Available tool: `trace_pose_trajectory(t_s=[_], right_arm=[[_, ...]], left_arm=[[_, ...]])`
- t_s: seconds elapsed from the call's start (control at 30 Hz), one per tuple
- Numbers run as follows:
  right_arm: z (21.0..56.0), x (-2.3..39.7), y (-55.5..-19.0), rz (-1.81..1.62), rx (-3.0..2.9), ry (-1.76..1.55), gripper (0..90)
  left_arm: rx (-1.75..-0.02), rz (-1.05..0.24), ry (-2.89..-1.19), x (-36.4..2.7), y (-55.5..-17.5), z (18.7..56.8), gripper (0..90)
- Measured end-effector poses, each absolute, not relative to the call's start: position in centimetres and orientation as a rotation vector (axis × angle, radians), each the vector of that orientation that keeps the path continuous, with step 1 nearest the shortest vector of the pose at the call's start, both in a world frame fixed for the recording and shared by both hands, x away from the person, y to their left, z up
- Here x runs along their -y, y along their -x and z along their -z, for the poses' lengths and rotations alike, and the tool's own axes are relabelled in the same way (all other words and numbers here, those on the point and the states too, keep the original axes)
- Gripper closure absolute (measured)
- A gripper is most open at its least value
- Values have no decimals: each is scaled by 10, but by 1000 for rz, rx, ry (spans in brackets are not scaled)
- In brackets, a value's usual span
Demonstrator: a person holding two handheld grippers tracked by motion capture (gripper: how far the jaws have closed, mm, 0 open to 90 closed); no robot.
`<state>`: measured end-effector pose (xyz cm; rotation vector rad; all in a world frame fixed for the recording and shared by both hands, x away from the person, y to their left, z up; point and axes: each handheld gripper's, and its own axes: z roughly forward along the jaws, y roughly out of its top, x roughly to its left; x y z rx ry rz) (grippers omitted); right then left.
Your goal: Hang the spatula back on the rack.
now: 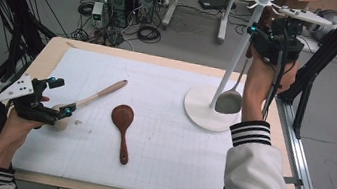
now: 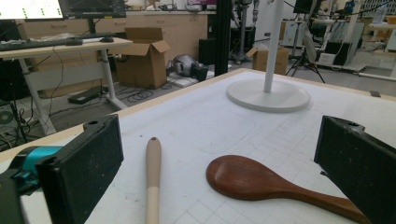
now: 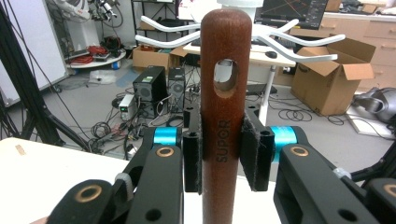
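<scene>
So the right gripper (image 3: 223, 156) is clamped on the brown handle of a spatula (image 1: 229, 101), which is held up high next to the pole of the white hanging rack (image 1: 217, 91). The hanging hole in the handle can be seen just below the rack's white hooks (image 3: 299, 44), so it looks like nothing's been hung yet. The metal blade dangles above the rack's round base.

The left gripper (image 1: 46, 106) is spread wide and nothing is pinched; it's parked low on the mat, with a light wooden spoon (image 2: 152, 179) lying between its jaws. A dark wooden spoon (image 2: 261, 183) is left flat on the mat (image 1: 160, 138) too. By the looks of it, two more are left to do.

No containers are anywhere on the table.
</scene>
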<state>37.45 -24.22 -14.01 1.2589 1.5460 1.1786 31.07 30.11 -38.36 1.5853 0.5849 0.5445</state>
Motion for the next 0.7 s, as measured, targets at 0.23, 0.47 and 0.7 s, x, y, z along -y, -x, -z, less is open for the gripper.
trace_pose_trajectory(t_s=[0.23, 0.47, 0.7], right_arm=[[137, 242, -374, -1182, -1551, -1266, 731], [133, 240, -373, -1170, -1553, -1276, 731], [134, 240, -376, -1167, -1556, -1285, 731]], left_arm=[[-583, -543, -1588, -300, -311, 384, 17], [-578, -542, -1588, -300, -310, 383, 17], [-579, -543, -1585, -300, -310, 383, 17]])
